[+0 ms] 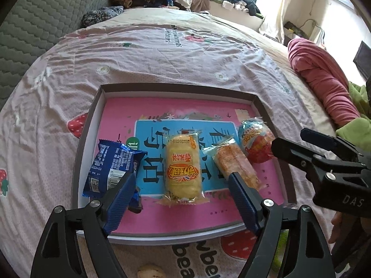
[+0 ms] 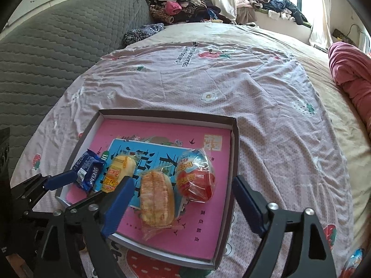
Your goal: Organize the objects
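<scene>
A shallow box (image 1: 176, 88) (image 2: 167, 113) with a pink printed floor lies on the bed. Four wrapped snacks lie side by side in it: a blue biscuit pack (image 1: 111, 164) (image 2: 87, 170), a yellow cake pack (image 1: 183, 166) (image 2: 118, 171), an orange cracker pack (image 1: 234, 162) (image 2: 156, 203) and a red and blue egg (image 1: 255, 141) (image 2: 196, 176). My left gripper (image 1: 182, 178) hangs open over the yellow pack, its pads clear of it. My right gripper (image 2: 183, 181) stands open above the cracker pack and the egg, touching neither.
The bedsheet (image 2: 231, 81) with a strawberry print spreads around the box. A grey quilted backrest (image 2: 58, 46) runs along the left. A rolled pink blanket (image 1: 324, 76) lies at the right. Clothes (image 2: 180, 7) are piled at the back. Another wrapped egg (image 2: 352, 261) lies near the right edge.
</scene>
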Tool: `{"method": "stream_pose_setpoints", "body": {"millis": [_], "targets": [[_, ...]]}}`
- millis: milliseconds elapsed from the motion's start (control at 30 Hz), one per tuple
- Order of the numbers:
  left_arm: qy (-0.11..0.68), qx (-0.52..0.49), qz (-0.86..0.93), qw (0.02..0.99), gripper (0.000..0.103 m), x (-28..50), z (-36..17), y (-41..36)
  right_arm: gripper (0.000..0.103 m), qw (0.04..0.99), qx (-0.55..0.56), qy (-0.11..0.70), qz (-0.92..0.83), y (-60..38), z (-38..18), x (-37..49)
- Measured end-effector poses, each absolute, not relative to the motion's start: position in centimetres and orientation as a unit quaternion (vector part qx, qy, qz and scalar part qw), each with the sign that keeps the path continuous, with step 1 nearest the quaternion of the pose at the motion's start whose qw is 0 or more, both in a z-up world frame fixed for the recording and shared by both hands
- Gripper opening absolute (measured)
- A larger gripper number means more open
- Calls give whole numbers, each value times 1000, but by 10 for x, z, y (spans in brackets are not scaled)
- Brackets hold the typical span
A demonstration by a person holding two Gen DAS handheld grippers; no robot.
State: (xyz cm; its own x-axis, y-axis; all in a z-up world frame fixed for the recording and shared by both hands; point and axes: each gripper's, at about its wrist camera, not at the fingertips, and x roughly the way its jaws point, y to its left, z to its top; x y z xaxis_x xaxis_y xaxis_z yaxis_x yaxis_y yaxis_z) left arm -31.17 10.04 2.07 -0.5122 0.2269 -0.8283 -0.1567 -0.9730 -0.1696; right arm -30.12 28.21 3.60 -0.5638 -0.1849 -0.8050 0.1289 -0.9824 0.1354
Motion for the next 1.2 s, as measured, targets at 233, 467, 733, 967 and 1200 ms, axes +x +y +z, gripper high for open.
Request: {"method": "stream_pose_setpoints", "body": {"millis": [233,467,733,967,1200], "targets": [[-31,-480,869,115,83,-305,31,99,93,86,450,-35,-888,286,52,-292],[-27,-475,871,122,103,-294,44,98,101,88,436,-40,-895,288,70,-279],[-15,-466,877,121,103,-277,64,99,101,90,424,-38,-900,284,93,-260],[-17,-457,882,114,103,-263,78,91,102,92,418,-35,-903,282,112,-242],[-37,-451,884,114,103,-245,92,81,102,97,409,-33,-907,275,126,-217]]}}
